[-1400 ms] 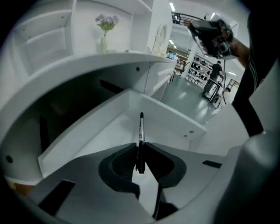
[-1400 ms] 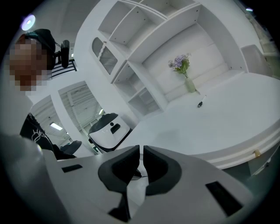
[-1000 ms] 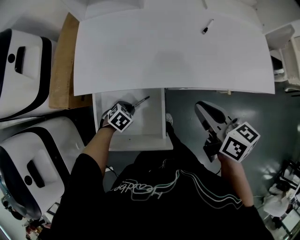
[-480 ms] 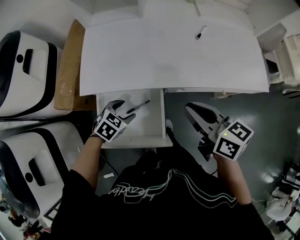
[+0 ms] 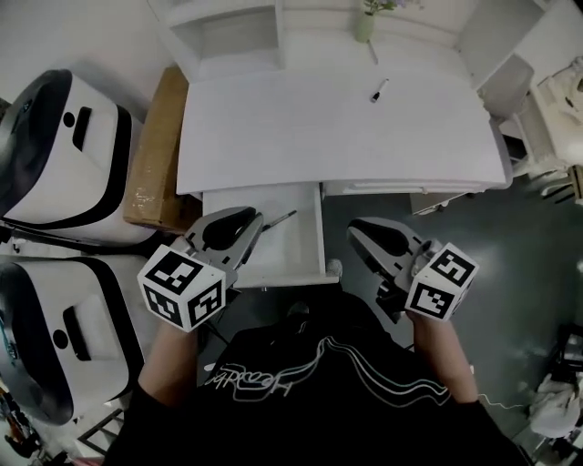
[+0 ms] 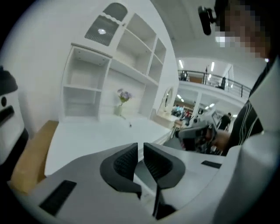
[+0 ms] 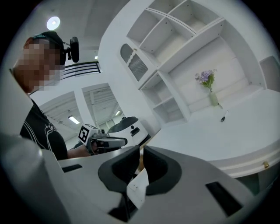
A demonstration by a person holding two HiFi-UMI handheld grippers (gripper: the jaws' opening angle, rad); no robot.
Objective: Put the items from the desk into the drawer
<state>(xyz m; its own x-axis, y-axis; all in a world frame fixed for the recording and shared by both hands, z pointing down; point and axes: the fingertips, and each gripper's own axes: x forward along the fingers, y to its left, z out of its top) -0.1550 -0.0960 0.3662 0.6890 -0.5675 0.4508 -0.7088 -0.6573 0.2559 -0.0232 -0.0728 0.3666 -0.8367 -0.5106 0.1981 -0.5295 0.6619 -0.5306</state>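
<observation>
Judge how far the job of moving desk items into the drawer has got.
Done: one pen lies in the open drawer. In hand: nothing; the left gripper's jaws have just been closing with nothing between them, and the right gripper's jaws are together, also empty. Left: a marker lies on the desk, near the vase of flowers, yet to be moved; the drawer is not yet shut.

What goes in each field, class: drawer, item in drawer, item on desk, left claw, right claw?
drawer: open, below the desk's front edge
item in drawer: pen
item on desk: marker, near the back
left claw: jaws just closed to a slit, nothing between
right claw: jaws nearly together, nothing between
</observation>
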